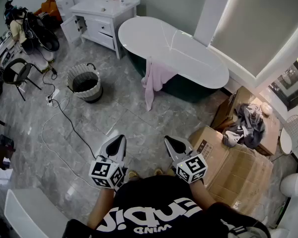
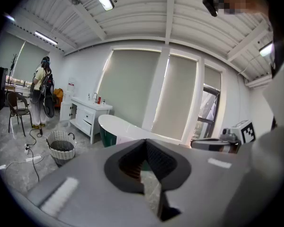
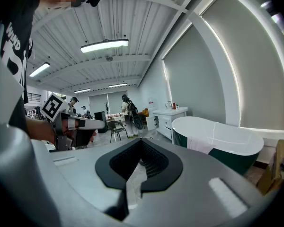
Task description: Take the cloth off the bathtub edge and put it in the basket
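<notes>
Two grippers show in the head view. The left gripper (image 1: 119, 139) and the right gripper (image 1: 170, 141) sit low by the person, both well away from the pink cloth (image 1: 156, 81). The cloth hangs over the near edge of the white bathtub (image 1: 179, 48). The basket (image 1: 84, 82) stands on the floor, off to the left of the bathtub. In the left gripper view, the jaws are squeezed together with nothing in them. In the right gripper view, the jaws are closed too and hold nothing, and the cloth (image 3: 199, 144) hangs ahead. I think the best start is to walk up close, open one gripper wide, and pinch the cloth near its top so it lifts off cleanly. I count one cloth, one bathtub, one basket and two grippers.
</notes>
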Action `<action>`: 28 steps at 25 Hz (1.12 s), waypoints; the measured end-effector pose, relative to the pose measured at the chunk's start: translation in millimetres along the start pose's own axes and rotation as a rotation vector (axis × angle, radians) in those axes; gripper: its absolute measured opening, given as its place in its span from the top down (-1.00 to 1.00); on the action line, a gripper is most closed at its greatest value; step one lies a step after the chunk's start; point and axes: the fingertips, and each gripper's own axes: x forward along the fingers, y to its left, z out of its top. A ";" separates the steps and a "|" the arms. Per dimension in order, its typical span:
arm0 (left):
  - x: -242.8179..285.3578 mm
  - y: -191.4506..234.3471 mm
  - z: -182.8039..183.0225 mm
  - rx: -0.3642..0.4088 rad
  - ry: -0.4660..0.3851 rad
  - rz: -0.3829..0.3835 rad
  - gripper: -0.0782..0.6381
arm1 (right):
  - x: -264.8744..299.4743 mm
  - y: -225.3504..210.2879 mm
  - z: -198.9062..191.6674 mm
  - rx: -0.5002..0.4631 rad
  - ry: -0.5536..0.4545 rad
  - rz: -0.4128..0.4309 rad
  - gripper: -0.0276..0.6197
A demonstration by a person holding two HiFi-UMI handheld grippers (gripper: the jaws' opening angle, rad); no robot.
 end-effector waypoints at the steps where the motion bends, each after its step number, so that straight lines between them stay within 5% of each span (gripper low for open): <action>1: 0.2 0.5 1.1 0.001 0.000 -0.003 0.79 | 0.7 0.7 0.4 0.001 0.000 -0.001 0.90; 28: -0.6 50.0 -1.2 0.022 0.014 -0.161 0.79 | 34.8 31.9 9.8 0.044 -0.100 -0.157 0.90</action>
